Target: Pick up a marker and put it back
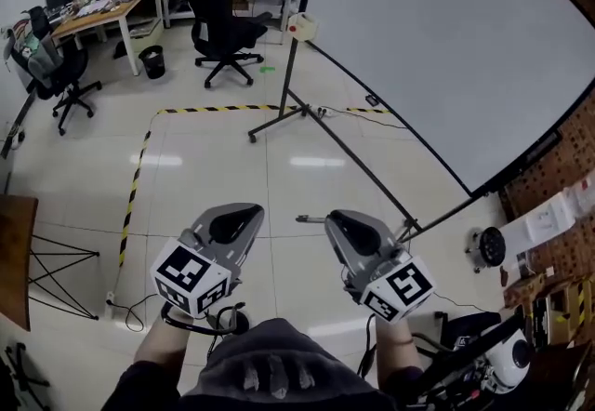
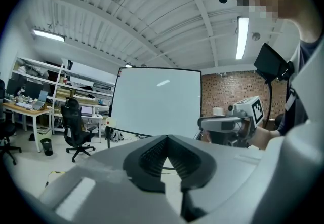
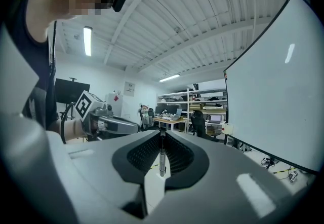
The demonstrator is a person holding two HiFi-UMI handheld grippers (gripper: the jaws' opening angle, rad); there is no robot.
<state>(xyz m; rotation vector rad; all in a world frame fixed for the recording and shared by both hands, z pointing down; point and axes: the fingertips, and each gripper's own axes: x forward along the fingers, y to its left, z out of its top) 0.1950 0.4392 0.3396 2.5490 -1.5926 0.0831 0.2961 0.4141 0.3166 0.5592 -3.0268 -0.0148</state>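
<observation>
A thin grey marker [image 3: 162,154] stands upright between the pads of my right gripper [image 3: 161,139], which is shut on it. In the head view the marker [image 1: 310,218] pokes out to the left from the tip of the right gripper [image 1: 333,218]. My left gripper [image 1: 244,211] is held level beside it, about a hand's width to the left. Its jaws meet at the tip with nothing between them in the left gripper view [image 2: 167,139]. Each gripper shows in the other's view, the right gripper [image 2: 223,124] and the left gripper [image 3: 114,125]. Both hang in the air over the floor.
A large whiteboard [image 1: 446,37] on a black stand [image 1: 279,119] stands to the front right, with a small white tray [image 1: 301,25] at its corner. Yellow-black tape [image 1: 135,186] marks the floor. Office chairs [image 1: 223,23], a desk [image 1: 102,11] and a bin [image 1: 152,61] are further back.
</observation>
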